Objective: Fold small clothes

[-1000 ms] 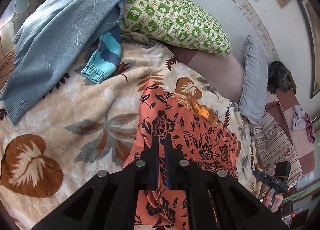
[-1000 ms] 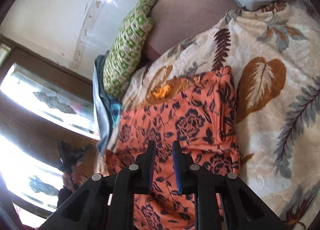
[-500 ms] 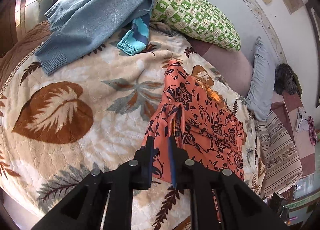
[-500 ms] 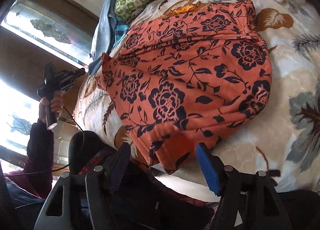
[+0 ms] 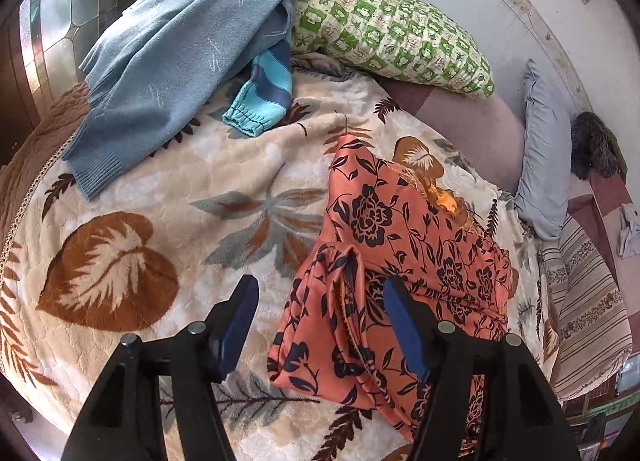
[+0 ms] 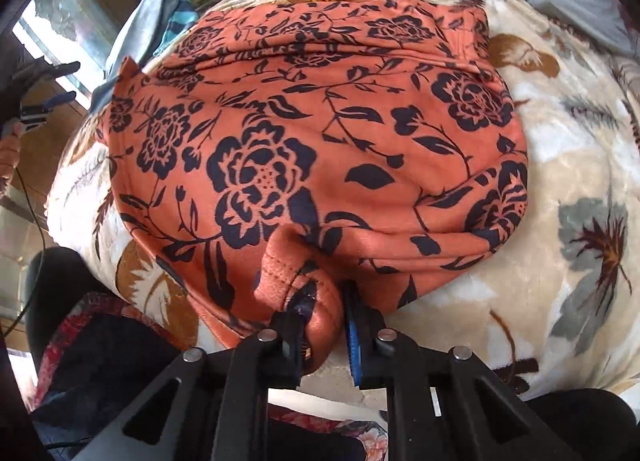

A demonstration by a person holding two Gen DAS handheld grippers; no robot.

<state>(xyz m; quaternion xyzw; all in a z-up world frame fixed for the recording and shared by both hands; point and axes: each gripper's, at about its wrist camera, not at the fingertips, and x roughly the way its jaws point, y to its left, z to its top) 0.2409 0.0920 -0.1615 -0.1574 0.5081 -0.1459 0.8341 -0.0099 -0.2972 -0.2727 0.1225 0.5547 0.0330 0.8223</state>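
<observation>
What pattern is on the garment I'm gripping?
Orange garment with dark navy flowers and leaves, clearest in the right wrist view.

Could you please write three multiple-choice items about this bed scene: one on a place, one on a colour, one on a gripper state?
1. Where does the blue sweater lie?
A. partly over the green pillow
B. under the orange garment
C. on the floor

2. What colour is the flower print on the orange garment?
A. white
B. dark navy
C. green

3. What is the state of the right gripper?
A. open and empty
B. out of view
C. shut on the garment's hem

Answers:
1. A, its top end drapes over the pillow.
2. B, dark roses and leaves cover the cloth.
3. C, bunched hem sits between its pads, while the left gripper is open.
</observation>
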